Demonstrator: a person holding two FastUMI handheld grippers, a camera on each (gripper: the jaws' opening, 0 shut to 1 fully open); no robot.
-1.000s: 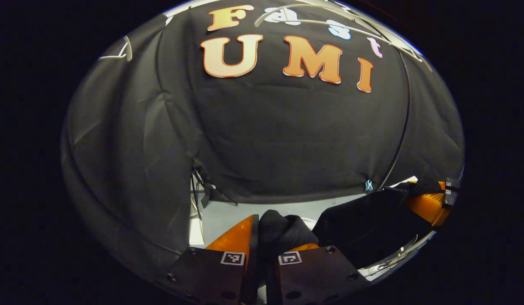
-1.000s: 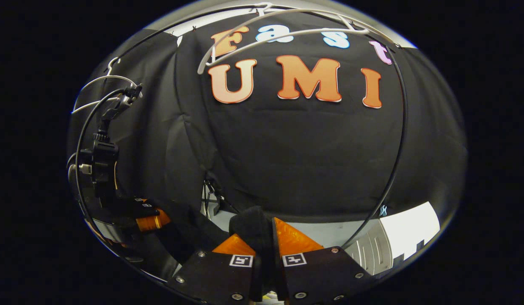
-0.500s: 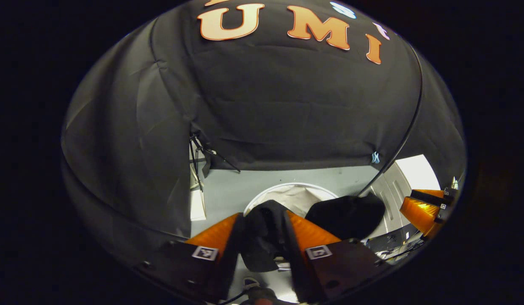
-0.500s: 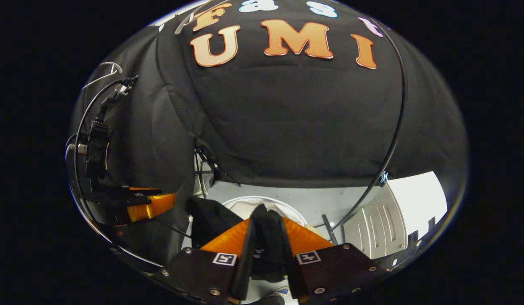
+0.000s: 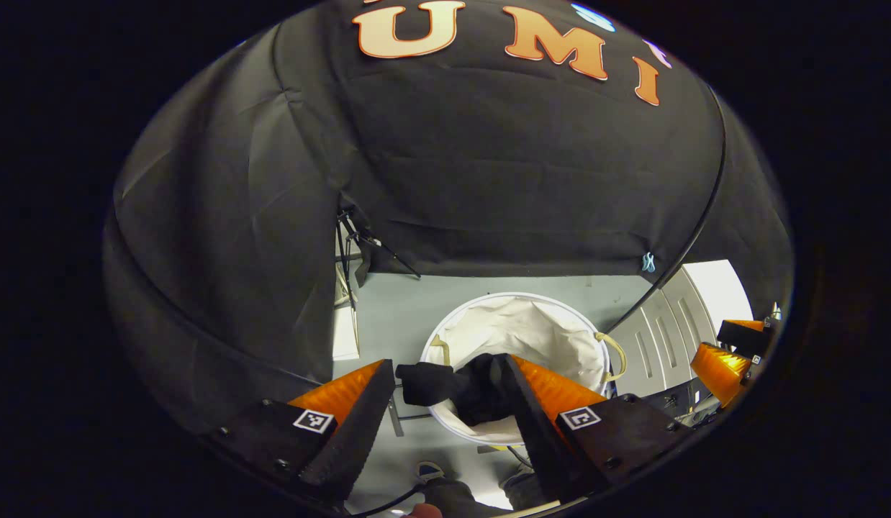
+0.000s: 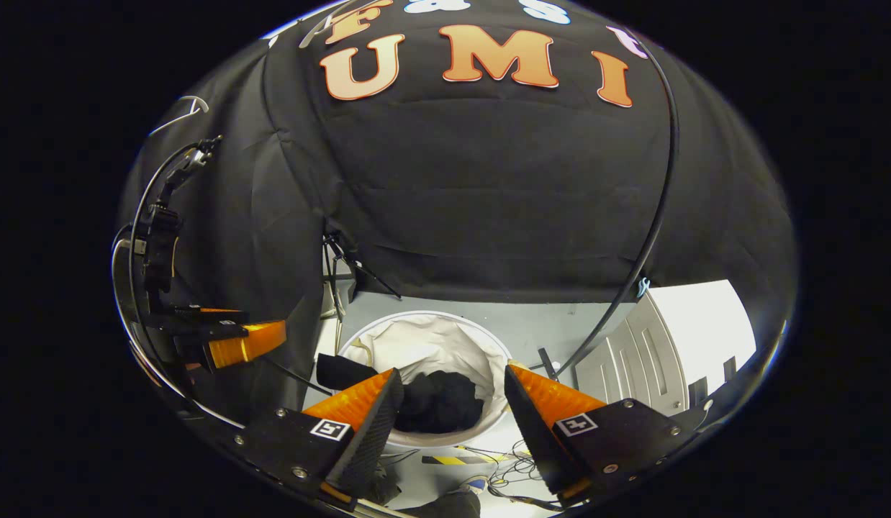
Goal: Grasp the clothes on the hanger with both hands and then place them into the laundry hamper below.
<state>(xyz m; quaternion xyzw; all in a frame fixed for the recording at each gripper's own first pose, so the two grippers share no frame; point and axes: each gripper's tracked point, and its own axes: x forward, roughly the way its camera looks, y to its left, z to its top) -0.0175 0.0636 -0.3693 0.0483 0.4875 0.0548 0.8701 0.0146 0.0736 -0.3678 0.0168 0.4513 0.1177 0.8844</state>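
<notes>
Clothes [image 6: 438,401] in hamper [image 6: 481,345] below gripper [image 6: 451,388]

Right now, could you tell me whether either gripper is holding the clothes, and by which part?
Nothing is held. Both the left gripper and right gripper are open, and the clothes lie in the hamper.

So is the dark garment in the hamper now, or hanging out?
Mostly in. The dark garment lies bunched inside the white hamper, but one part drapes over the rim. Both tools are open.
</notes>
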